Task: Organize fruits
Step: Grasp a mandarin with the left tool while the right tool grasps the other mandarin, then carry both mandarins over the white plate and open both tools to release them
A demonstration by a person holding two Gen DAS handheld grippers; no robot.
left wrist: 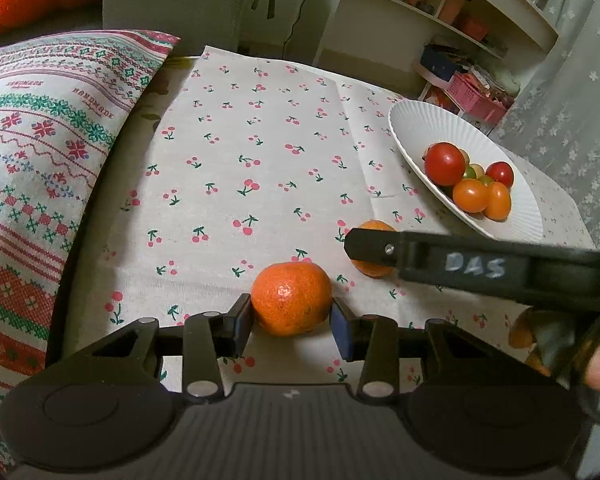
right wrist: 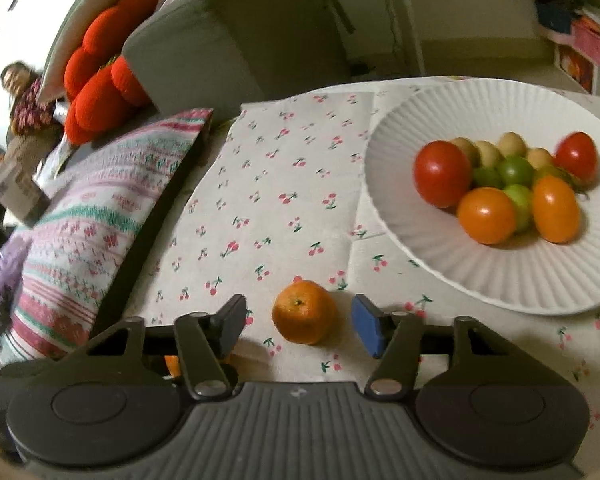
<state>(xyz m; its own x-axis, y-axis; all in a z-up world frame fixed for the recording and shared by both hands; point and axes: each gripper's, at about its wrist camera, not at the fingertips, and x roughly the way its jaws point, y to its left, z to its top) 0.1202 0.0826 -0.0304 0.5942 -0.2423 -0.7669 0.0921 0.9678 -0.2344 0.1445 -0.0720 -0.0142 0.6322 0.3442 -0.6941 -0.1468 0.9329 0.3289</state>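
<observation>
In the left wrist view a large mandarin (left wrist: 291,298) lies on the cherry-print cloth between the pads of my left gripper (left wrist: 292,322); the left pad touches it, the right pad stands just beside it. My right gripper's finger (left wrist: 440,260) crosses that view over a smaller mandarin (left wrist: 374,248). In the right wrist view my right gripper (right wrist: 298,326) is open around this small mandarin (right wrist: 304,312), with gaps on both sides. A white ribbed plate (right wrist: 420,264) holds red, orange and green tomatoes (right wrist: 486,214); it also shows in the left wrist view (left wrist: 420,128).
A patterned cushion (left wrist: 40,160) lies along the table's left side. A grey chair (right wrist: 228,40) and red plush (right wrist: 100,88) stand behind. Shelves with boxes (left wrist: 460,20) are at the back right. Another orange fruit (left wrist: 520,332) shows partly under my right gripper.
</observation>
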